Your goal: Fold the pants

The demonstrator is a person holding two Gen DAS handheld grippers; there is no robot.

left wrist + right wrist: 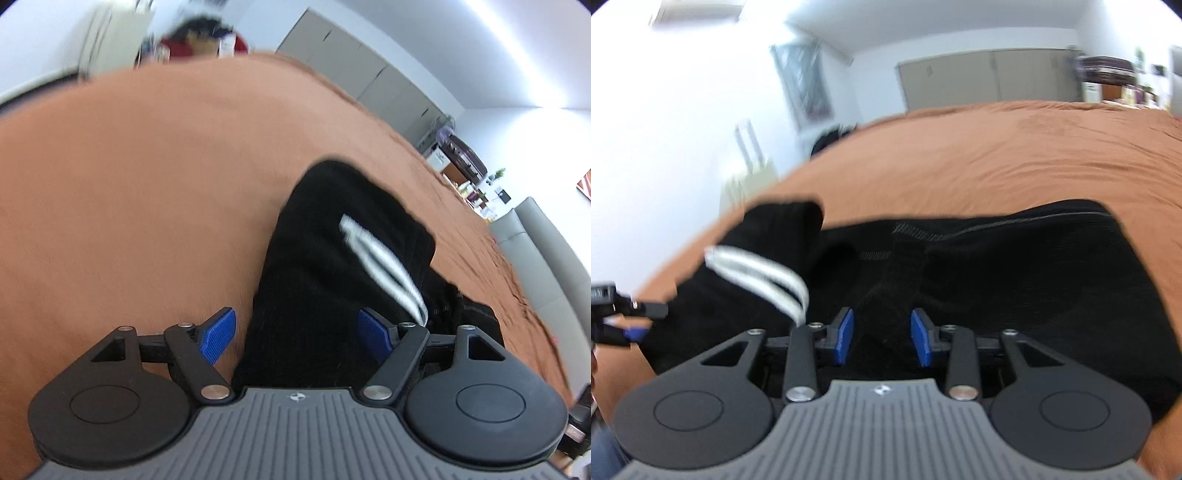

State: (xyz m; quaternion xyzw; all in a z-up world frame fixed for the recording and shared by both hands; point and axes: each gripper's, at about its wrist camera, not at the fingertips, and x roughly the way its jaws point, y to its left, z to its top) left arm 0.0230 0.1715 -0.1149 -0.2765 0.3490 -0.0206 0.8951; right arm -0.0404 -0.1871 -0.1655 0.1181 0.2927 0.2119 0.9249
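Left wrist view gave us the left gripper (297, 334) with its blue pads (218, 336) spread wide, nothing pinched between them; one pad sat over the bare rust-orange bedspread (147, 184) and the other over black cloth. The black track pants (332, 258) ran from the lower centre of the frame up toward the middle, a leg folded over so that its cuff end lay at centre, with white side stripes (380, 266) slanting down to the right. We could not tell whether the pads touched the fabric below them. Grey wardrobe doors (351, 70) stood in the upper right, and a grey sofa (535, 251) at the right edge. In the right wrist view the right gripper (882, 338) showed its jaws partly apart, with black fabric bunched in the gap between the blue pads (845, 336); whether they pressed on it we could not tell through the blur. The pants (997, 277) filled the middle and right of that frame, the striped leg (757, 273) lying at left centre, and the left gripper (628, 317) showed at the left edge beside that leg.
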